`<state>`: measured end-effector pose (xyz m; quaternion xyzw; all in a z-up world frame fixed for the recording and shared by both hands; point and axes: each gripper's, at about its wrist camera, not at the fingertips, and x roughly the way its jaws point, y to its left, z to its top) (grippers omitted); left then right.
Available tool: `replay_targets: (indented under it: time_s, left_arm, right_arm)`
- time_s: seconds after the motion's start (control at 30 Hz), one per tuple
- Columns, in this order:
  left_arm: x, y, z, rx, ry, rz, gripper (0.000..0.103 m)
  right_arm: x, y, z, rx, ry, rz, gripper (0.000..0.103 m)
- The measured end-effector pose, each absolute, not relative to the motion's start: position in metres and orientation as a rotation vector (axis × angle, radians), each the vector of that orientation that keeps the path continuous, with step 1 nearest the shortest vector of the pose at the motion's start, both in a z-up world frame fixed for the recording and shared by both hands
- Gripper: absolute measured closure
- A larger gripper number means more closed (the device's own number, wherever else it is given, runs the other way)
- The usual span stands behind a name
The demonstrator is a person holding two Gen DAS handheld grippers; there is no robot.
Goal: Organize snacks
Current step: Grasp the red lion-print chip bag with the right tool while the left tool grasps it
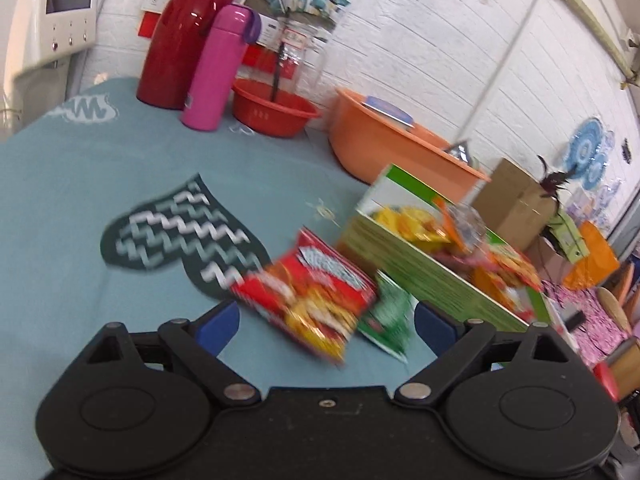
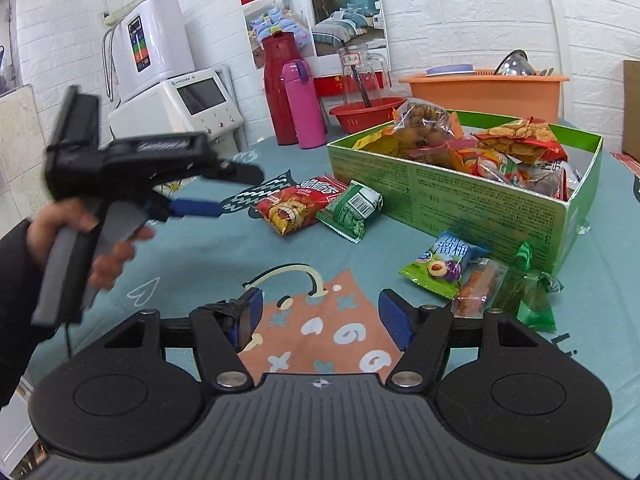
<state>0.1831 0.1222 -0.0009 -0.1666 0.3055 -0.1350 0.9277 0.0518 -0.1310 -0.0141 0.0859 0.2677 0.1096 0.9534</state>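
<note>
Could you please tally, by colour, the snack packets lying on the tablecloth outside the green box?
Red packet: 1
Dark green packets: 2
Light green plum packet: 1
Clear packet with orange contents: 1
Total: 5

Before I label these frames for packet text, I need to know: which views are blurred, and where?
Left wrist view: motion blur smears the red snack packet and green packet; print unreadable. Right wrist view: table sharp, the same red packet legible, only the left gripper and hand smeared. Both bend the wall lines, fisheye.
</note>
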Motion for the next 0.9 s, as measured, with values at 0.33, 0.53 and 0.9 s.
replay_targets:
  time_s: [0.33, 0.53, 0.9]
  left_arm:
    - [0.222, 0.118, -0.03, -0.269, 0.719, -0.328, 0.03]
    - [0.174, 0.118, -0.035, -0.349, 0.771, -0.459, 0.052]
    - [0.136, 0.127, -0.026, -0.486, 0.717, -0.441, 0.0]
  right_arm:
    - [0.066, -0.124, -0.019, 0.168, 0.581, 0.211, 0.0]
    - [0.08, -0.115, -0.018, 0.162, 0.58, 0.242, 0.0]
    - [0.127, -0.11, -0.025, 0.174, 0.608, 0.213, 0.005]
